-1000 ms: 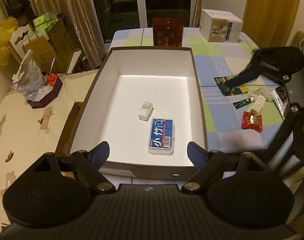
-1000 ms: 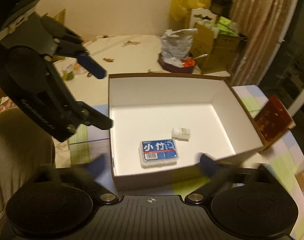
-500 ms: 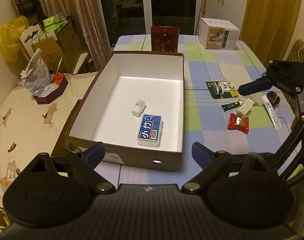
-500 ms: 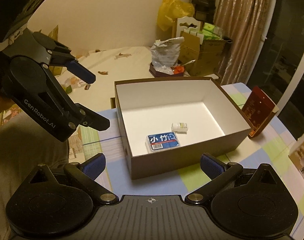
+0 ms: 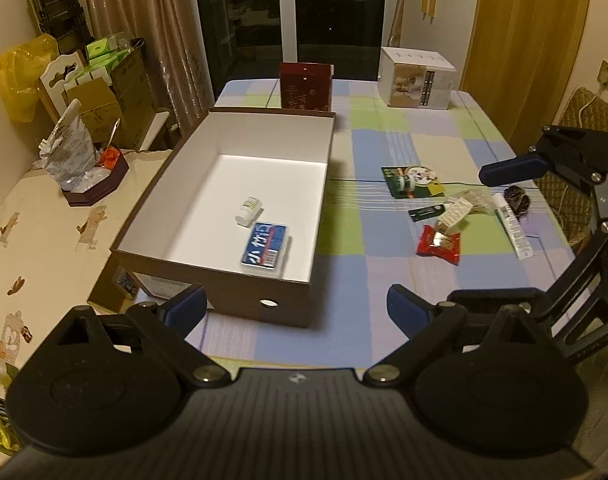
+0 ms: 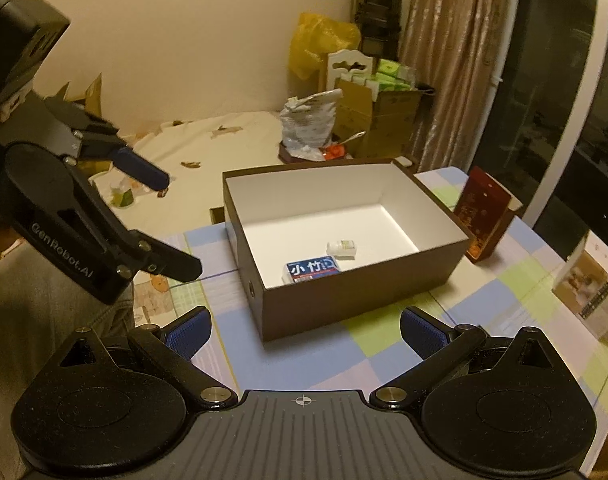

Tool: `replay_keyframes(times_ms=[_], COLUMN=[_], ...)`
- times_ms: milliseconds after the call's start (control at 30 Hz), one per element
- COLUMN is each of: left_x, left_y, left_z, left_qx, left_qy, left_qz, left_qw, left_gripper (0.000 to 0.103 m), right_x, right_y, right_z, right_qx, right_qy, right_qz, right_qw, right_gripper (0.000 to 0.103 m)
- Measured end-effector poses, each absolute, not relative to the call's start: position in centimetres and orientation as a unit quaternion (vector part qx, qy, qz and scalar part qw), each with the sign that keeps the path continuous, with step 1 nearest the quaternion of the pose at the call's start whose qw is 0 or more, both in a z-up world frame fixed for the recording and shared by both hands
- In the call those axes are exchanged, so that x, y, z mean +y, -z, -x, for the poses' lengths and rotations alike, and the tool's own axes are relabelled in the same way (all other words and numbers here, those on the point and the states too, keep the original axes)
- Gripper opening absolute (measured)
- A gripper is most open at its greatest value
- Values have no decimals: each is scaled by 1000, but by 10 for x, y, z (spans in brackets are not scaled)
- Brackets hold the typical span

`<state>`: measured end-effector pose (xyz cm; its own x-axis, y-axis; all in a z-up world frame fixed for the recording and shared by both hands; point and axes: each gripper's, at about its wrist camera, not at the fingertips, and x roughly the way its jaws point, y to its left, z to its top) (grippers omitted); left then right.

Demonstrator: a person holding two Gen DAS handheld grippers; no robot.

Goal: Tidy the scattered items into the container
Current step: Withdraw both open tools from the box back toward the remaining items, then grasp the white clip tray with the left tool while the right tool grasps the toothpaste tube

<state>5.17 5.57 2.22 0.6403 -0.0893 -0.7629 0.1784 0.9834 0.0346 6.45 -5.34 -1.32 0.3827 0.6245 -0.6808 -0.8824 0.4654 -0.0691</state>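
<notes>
A brown box (image 5: 324, 184) with a white inside stands on the checked tablecloth. In it lie a small white bottle (image 5: 248, 210) and a blue-labelled case (image 5: 265, 251). To its right are scattered a green card (image 5: 412, 176), a red packet (image 5: 440, 245), a white tube (image 5: 512, 226), a black stick (image 5: 426, 213) and a small carton (image 5: 456, 212). My left gripper (image 5: 295, 310) hangs open before the box's near corner, holding nothing. My right gripper (image 6: 306, 330) is open and empty too, facing the box (image 6: 344, 300) from the side; one of its fingers (image 5: 512, 170) hovers above the scattered items.
A dark red box (image 5: 306, 86) stands upright behind the container and a white carton (image 5: 418, 78) sits at the table's far right. Left of the table, a low cloth-covered surface carries a tray with a plastic bag (image 5: 75, 160). A quilted chair (image 5: 584, 120) is at the right.
Both grippers have drawn back from the box, so it looks smaller and farther off. The right gripper has pulled away from above the scattered items toward the table's right edge. Both stay open.
</notes>
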Motion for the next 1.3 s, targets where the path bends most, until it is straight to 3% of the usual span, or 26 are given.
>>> replay_keyframes(times_ms=[700, 1300], left_x=[3, -69], left_y=[-5, 70], left_z=[-51, -122], left_qx=[427, 462], left_qy=[109, 167], left_qz=[-58, -94], left_qw=[896, 866], left_gripper=[95, 95], right_x=[-131, -225], right_y=[20, 76], right_z=[-46, -104], right_qx=[323, 403], right_qy=[-417, -265], right_qz=[177, 93], right_qw=[831, 871], right_gripper=[103, 103])
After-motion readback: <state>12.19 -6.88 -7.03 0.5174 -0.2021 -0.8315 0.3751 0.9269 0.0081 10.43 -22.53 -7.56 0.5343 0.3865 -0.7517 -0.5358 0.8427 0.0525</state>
